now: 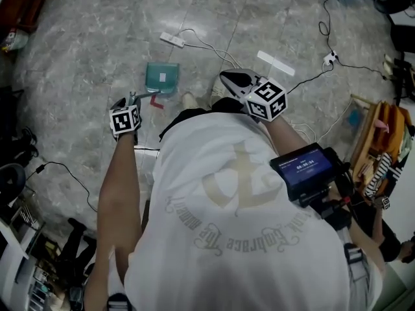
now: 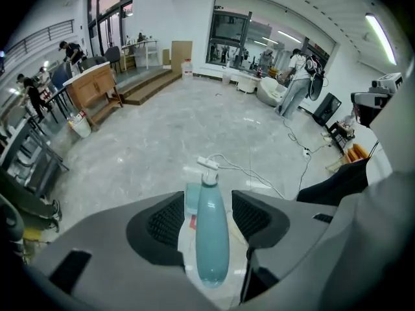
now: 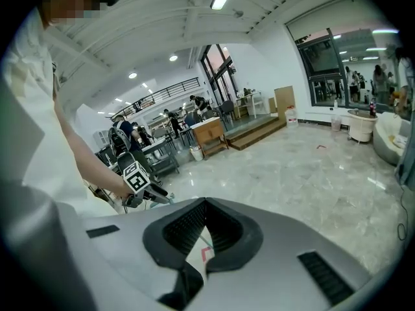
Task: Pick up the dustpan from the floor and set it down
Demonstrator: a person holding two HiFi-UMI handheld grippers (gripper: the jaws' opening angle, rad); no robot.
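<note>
Left jaws: on the left gripper [image 2: 209, 203] we see them standing apart. The teal handle [image 2: 213, 238] of the dustpan [image 1: 162, 78] is between the pads, with a thin gap on each side, so nothing is gripped yet.
Right jaws: on the right gripper [image 3: 205, 203] they are closed tip to tip, with nothing between them, and this gripper hangs well apart from the work.
Dustpan: it lies on the floor [image 1: 97, 57]. In the head view its pan is at about 1 o'clock from the left gripper, and the handle runs back toward the jaws.
Near things: a red piece [image 1: 156, 101] lies just beside the handle, at about 3 o'clock from the left gripper. A power strip [image 1: 172, 39] with its cable lies at 12 o'clock from the pan.
Risk of slip: we judge the handle to be smooth and rounded. If the pads close near its end, the heavier pan may swing down or the handle may slide out.
Risk of push: if one pad touches first, the dustpan may slide toward the power strip.
Risk of catch: the red piece may be pinched together with the handle.
</note>
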